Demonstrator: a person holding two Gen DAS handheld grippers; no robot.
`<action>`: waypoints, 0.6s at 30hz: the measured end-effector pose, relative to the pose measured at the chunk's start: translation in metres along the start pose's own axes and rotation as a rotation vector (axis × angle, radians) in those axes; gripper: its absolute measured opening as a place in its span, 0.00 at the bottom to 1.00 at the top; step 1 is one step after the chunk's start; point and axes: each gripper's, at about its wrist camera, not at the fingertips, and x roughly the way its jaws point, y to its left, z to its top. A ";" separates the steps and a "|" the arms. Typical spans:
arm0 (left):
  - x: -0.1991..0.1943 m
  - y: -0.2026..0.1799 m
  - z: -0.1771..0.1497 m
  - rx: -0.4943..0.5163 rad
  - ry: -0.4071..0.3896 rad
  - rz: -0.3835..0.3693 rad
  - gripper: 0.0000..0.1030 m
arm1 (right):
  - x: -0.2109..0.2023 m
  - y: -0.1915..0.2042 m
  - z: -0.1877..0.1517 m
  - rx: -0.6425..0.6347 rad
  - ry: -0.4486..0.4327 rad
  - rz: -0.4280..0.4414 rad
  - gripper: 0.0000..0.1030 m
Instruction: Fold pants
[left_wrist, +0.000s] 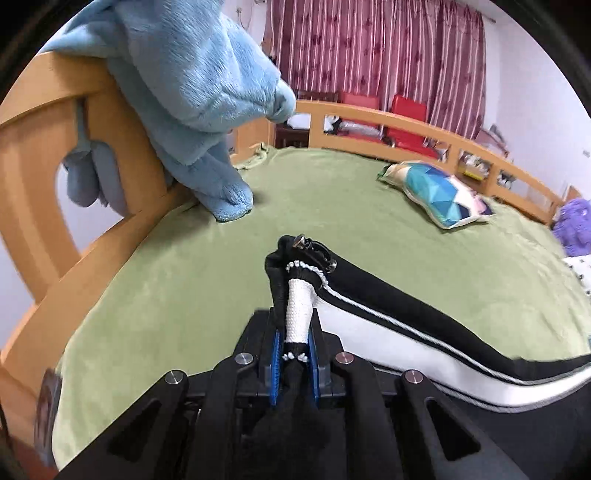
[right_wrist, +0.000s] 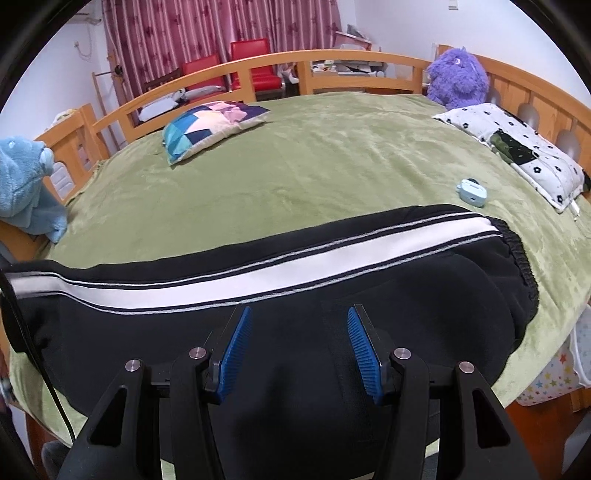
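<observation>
Jaws: left gripper (left_wrist: 293, 363) clamps pants (right_wrist: 295, 266) cuff; right gripper (right_wrist: 299, 350) parted; pants seemingly crosswise.

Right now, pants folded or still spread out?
Spread lengthwise. The pants lie full length across the bed, waistband to cuff, stripe unbroken. Left gripper pinches the cuff end; no cross fold yet.

Black pants (right_wrist: 295, 280) with white stripe across green bedspread (right_wrist: 332, 162), right hand-held gripper (right_wrist: 299, 350) spread above them.

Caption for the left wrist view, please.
Left gripper shut on the cuff of black, white-striped pants on a green bedspread.
</observation>
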 end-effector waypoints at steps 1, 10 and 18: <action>0.012 -0.001 0.005 -0.003 0.017 0.005 0.16 | 0.001 -0.002 0.000 0.003 0.002 -0.004 0.52; 0.017 -0.007 0.009 -0.001 0.022 0.034 0.56 | 0.009 -0.012 -0.004 0.023 0.023 -0.047 0.52; -0.031 0.027 -0.078 -0.121 0.165 -0.179 0.57 | 0.004 -0.001 -0.005 -0.003 0.010 -0.008 0.52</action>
